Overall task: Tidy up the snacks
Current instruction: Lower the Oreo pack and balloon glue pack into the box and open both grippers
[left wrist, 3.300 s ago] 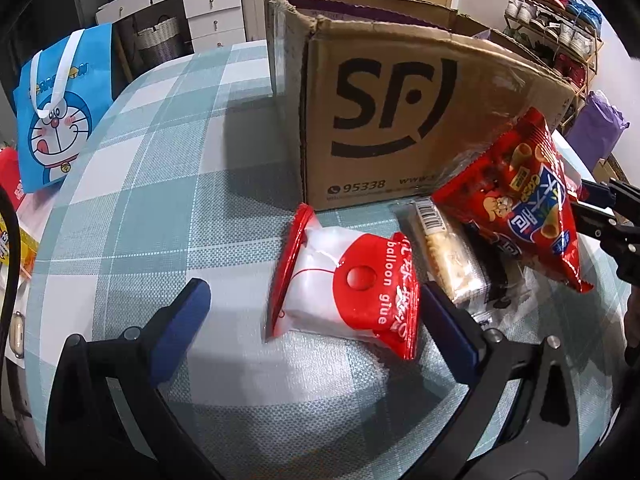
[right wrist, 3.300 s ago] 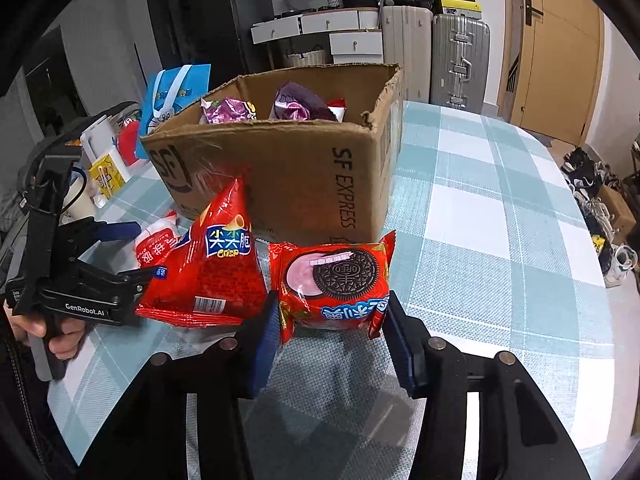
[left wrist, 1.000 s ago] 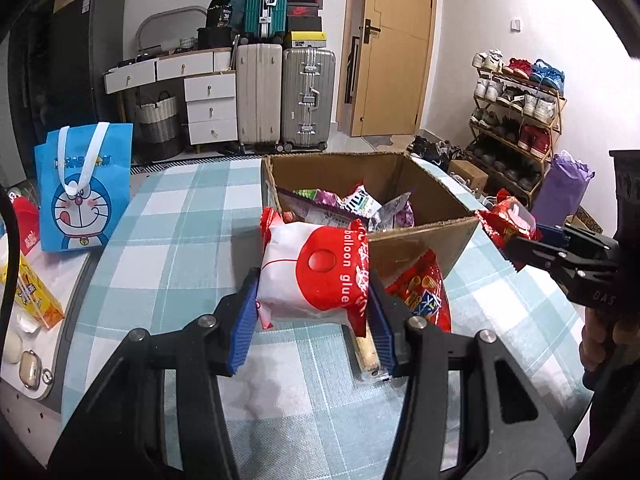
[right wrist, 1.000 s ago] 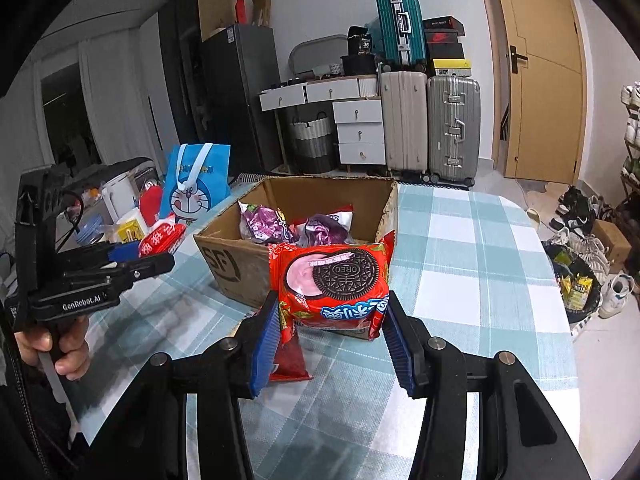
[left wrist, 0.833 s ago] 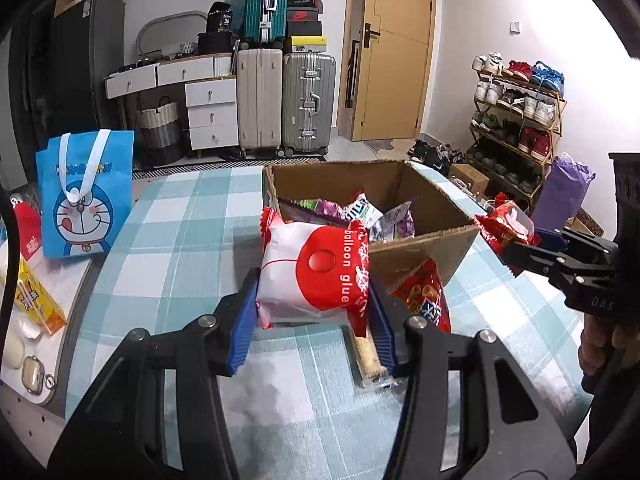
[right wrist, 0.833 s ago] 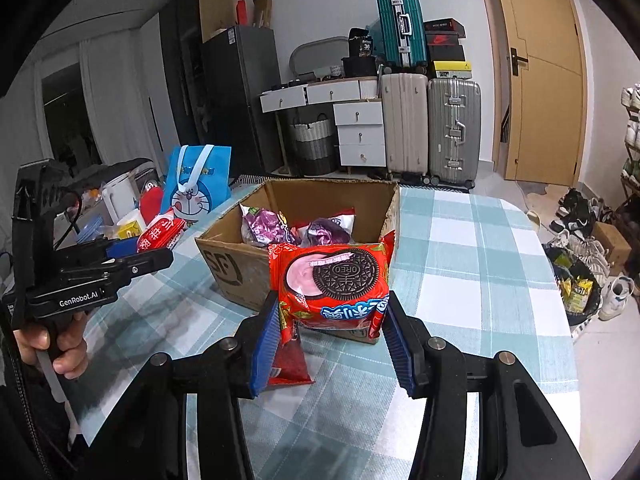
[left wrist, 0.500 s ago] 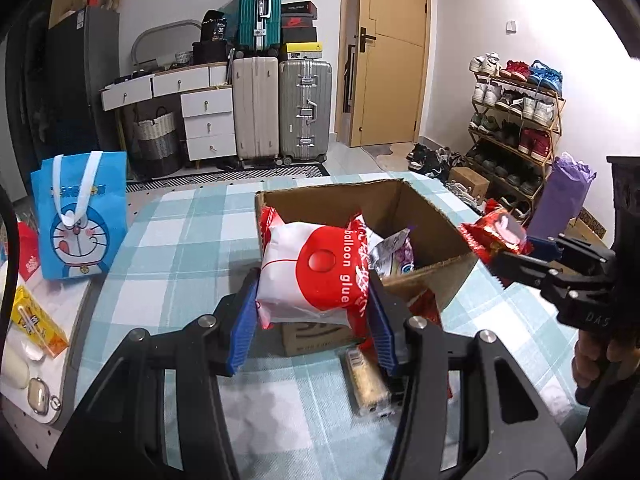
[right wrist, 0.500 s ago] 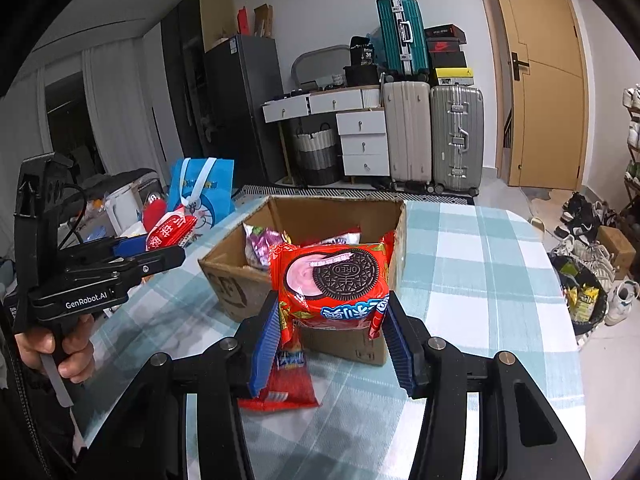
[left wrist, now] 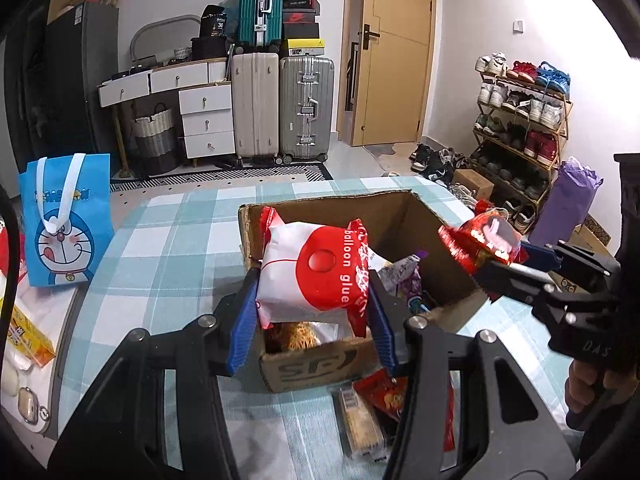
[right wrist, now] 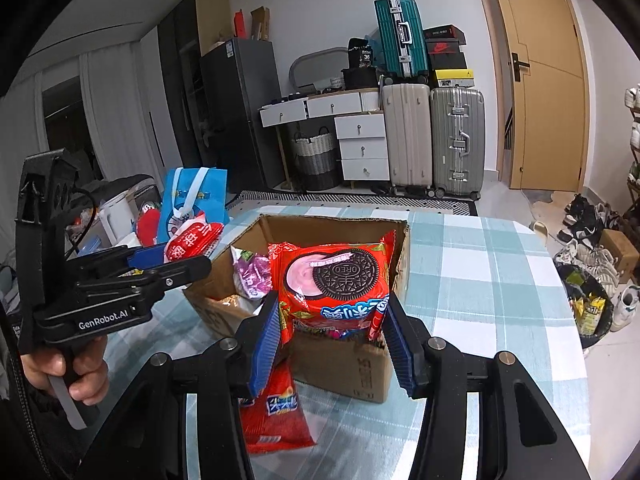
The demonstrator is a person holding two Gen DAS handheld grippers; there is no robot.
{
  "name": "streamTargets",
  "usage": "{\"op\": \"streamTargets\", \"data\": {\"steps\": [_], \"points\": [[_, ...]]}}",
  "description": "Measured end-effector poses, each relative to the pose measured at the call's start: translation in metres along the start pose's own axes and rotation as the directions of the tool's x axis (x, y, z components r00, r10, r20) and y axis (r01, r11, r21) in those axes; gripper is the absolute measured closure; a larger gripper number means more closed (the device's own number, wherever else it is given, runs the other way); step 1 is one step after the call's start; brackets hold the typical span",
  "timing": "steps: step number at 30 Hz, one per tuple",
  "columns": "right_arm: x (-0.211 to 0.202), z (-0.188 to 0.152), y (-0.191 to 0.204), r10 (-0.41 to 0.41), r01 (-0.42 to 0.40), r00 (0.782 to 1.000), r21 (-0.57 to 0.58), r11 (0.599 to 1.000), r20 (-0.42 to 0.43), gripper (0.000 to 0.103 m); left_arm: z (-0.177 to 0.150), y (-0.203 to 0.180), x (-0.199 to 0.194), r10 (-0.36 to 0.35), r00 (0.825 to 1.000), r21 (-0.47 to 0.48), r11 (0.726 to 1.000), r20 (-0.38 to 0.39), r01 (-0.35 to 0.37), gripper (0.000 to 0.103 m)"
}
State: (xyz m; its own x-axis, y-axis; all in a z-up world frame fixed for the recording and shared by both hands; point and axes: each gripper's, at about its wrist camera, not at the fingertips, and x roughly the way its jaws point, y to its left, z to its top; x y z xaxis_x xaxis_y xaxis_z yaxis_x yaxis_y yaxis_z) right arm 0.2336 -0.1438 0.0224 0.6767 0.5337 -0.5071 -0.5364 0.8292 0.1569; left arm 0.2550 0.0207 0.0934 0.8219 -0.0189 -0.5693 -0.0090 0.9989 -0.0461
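Note:
My left gripper (left wrist: 312, 312) is shut on a white and red "balloon glue" snack bag (left wrist: 316, 276) and holds it above the near left part of the open cardboard box (left wrist: 440, 268). My right gripper (right wrist: 332, 340) is shut on a red Oreo pack (right wrist: 336, 284) and holds it above the box's (right wrist: 344, 364) near edge. The box holds several snack bags, one of them purple (right wrist: 250, 276). The right gripper with the Oreo pack (left wrist: 484, 242) also shows in the left wrist view, and the left gripper with its bag (right wrist: 192, 240) in the right wrist view.
A red crisp bag (right wrist: 276, 420) and a clear-wrapped snack (left wrist: 360, 424) lie on the checked tablecloth (right wrist: 480, 280) in front of the box. A blue Doraemon bag (left wrist: 64, 220) stands at the table's left. Suitcases, drawers and a shoe rack stand behind.
Both grippers have risen and moved forward with their packs; they now hang over the open box, and more of its inside shows. Both grips are unchanged.

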Motion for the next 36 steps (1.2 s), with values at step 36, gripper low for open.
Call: {"op": "streamTargets", "data": {"steps": [36], "points": [[0.081,0.017,0.007,-0.035,0.022,0.993,-0.116,0.993,-0.113,0.051,0.009,-0.009,0.086,0.027,0.998,0.050,0.998,-0.057,-0.024,0.055]]}}
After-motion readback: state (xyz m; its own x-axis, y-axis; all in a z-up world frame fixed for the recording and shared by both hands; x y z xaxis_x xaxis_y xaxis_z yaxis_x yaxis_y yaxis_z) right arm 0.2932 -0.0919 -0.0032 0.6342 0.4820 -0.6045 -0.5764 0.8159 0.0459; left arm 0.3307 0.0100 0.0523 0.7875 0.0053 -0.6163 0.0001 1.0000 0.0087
